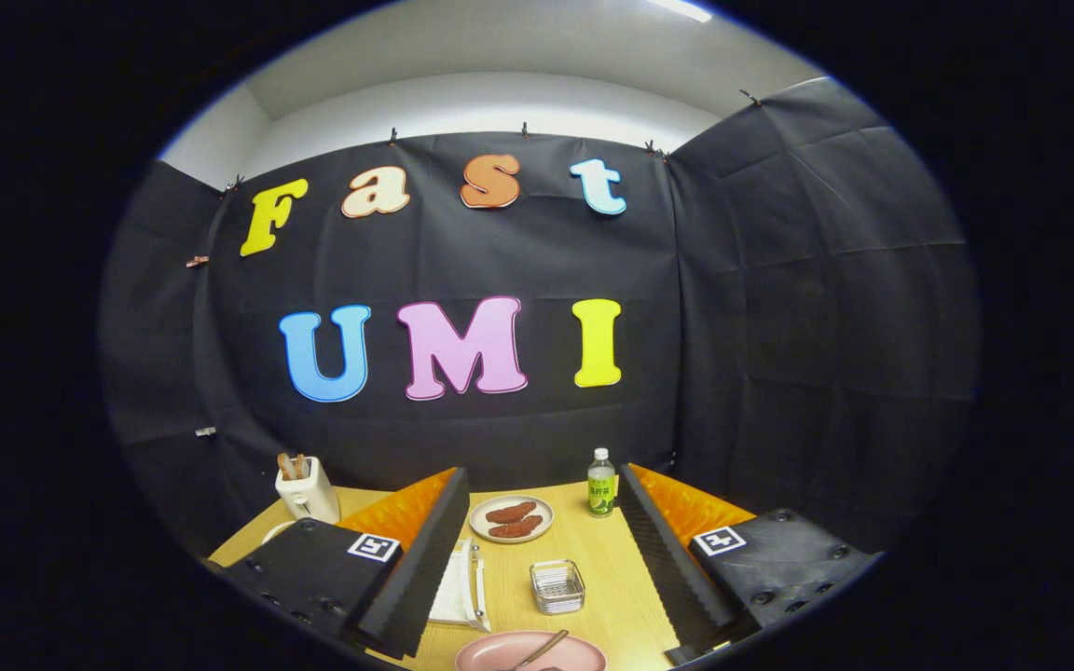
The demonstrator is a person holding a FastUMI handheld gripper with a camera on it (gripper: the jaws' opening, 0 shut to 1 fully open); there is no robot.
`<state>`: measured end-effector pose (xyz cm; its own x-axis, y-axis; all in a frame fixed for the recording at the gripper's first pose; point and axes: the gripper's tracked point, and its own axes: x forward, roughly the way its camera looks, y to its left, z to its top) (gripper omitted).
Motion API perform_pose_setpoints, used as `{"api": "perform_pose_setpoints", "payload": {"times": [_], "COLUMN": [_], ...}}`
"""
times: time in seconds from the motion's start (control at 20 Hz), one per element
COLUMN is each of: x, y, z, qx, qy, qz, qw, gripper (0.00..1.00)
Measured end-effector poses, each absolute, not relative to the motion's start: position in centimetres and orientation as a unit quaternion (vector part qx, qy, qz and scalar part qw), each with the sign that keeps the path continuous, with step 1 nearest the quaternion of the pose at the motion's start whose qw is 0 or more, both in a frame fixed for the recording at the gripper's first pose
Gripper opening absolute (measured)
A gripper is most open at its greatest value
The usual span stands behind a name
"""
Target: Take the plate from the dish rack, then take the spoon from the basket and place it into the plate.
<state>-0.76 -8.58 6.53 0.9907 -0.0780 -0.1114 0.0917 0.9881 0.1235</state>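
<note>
Pink plate (500, 652) holding spoon (542, 648), tongs (537, 568) apart.

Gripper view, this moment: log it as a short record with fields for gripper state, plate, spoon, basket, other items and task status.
gripper state: hand-held gripper open, fingers spread, holding nothing
plate: pink plate on the wooden table, between the fingers, nearest the camera
spoon: spoon lying in the pink plate
basket: small wire basket just beyond the plate, looks empty
other items: plate of brown food, green bottle, toaster, white dish rack
task status: appears done, spoon in plate
</note>
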Motion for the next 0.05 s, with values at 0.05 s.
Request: {"api": "perform_pose_setpoints", "payload": {"times": [0.05], "x": [-0.46], "y": [-8.48], "z": [6.55], "qx": [0.065], "qy": [0.055], "qz": [-0.041], "qw": [0.996], "gripper": [0.98]}}
